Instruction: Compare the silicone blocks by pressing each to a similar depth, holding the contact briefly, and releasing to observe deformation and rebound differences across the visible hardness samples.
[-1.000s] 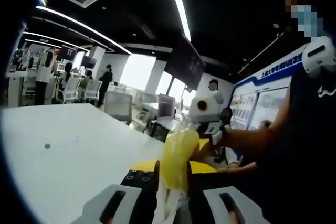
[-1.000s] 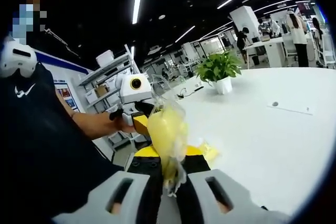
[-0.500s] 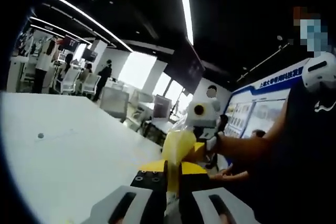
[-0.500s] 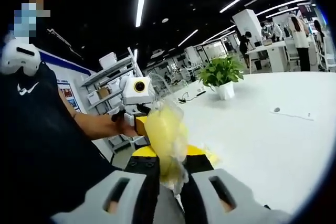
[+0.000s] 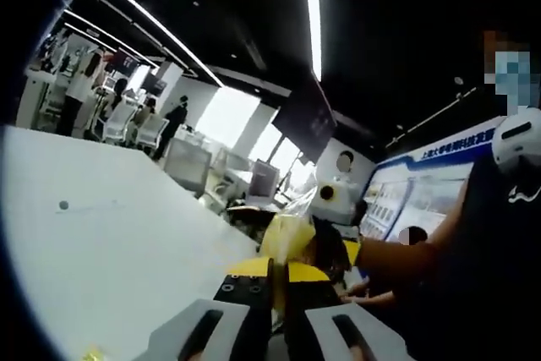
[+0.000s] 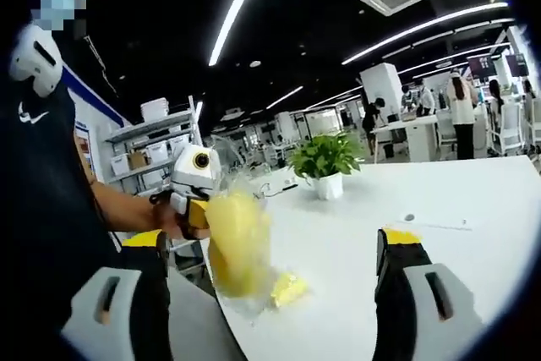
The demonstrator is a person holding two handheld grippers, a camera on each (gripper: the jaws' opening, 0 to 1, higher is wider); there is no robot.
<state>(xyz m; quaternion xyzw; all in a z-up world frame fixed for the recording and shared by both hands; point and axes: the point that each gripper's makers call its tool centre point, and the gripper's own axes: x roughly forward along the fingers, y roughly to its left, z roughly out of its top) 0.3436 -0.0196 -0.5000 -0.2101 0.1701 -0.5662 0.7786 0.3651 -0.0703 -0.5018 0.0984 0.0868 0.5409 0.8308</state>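
Above the white table [image 5: 110, 243], in the left gripper view, the left gripper [image 5: 277, 289] has its jaws pinched nearly together on the lower edge of a yellow silicone block in a clear wrapper [image 5: 286, 234]. In the right gripper view, the right gripper [image 6: 270, 272] stands with jaws spread wide and nothing between them touching; the wrapped block [image 6: 239, 243] hangs over the table's [image 6: 439, 200] near edge, a small yellow piece [image 6: 289, 289] lying just beside it, a potted plant [image 6: 326, 166] farther off.

Grey jaws — yellow-black tips, dark top [image 6: 38, 209]
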